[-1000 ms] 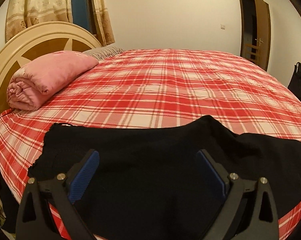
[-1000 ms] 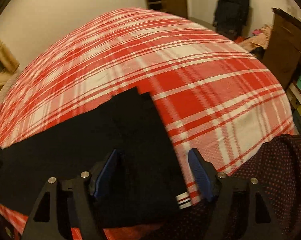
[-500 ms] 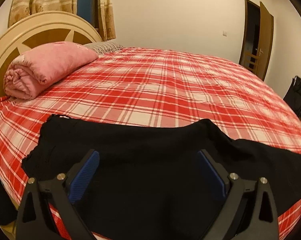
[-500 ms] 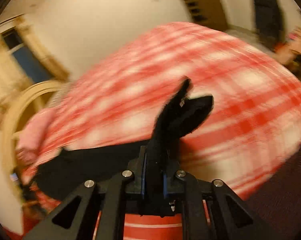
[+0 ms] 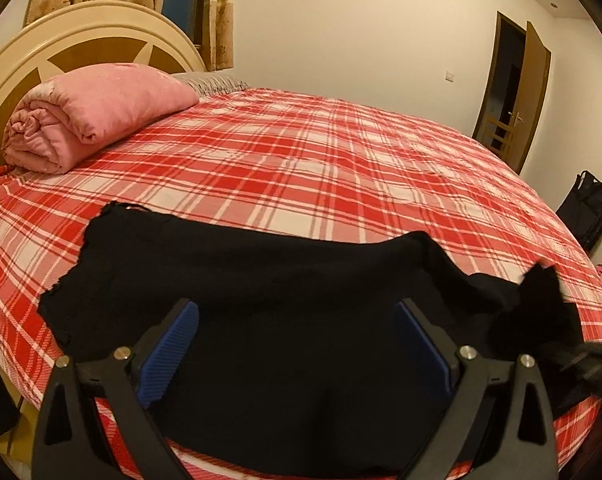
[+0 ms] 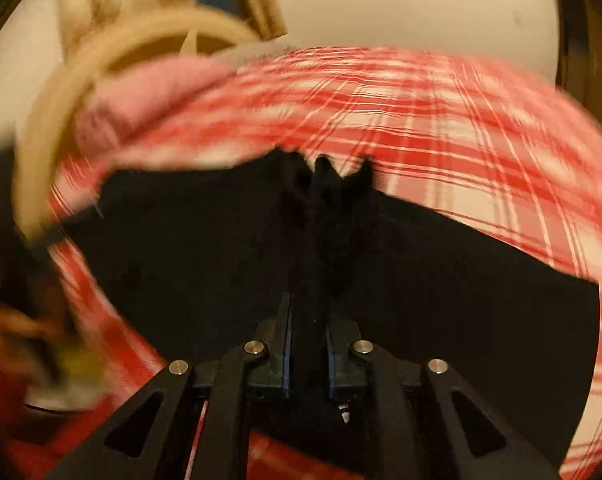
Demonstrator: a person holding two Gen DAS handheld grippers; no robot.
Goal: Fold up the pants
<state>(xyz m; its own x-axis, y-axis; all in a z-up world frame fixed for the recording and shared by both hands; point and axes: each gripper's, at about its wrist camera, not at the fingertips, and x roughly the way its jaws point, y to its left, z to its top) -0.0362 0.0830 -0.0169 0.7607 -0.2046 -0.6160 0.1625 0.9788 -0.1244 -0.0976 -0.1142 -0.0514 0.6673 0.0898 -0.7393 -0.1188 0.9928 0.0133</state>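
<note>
Lying across the near edge of the bed (image 5: 341,168) is one pair of black pants (image 5: 261,280), spread flat over the red-and-white plaid sheet, with one end reaching toward the headboard side and the other toward the foot. Two hand-held grippers are at work. The left hand-held gripper (image 5: 297,344) hovers over the middle of the pants with its blue pads spread wide, nothing pinched between them. The right hand-held gripper (image 6: 307,356) is pinching a bunched fold of the pants (image 6: 325,216) that stands up between its pads; its jaws have just been opening slightly, with the cloth between them. One rolled pink blanket (image 5: 93,116) rests at the head of the bed, against the one rounded headboard (image 5: 33,44). One dark bag (image 5: 591,208) stands on the floor beyond the bed's far corner.
</note>
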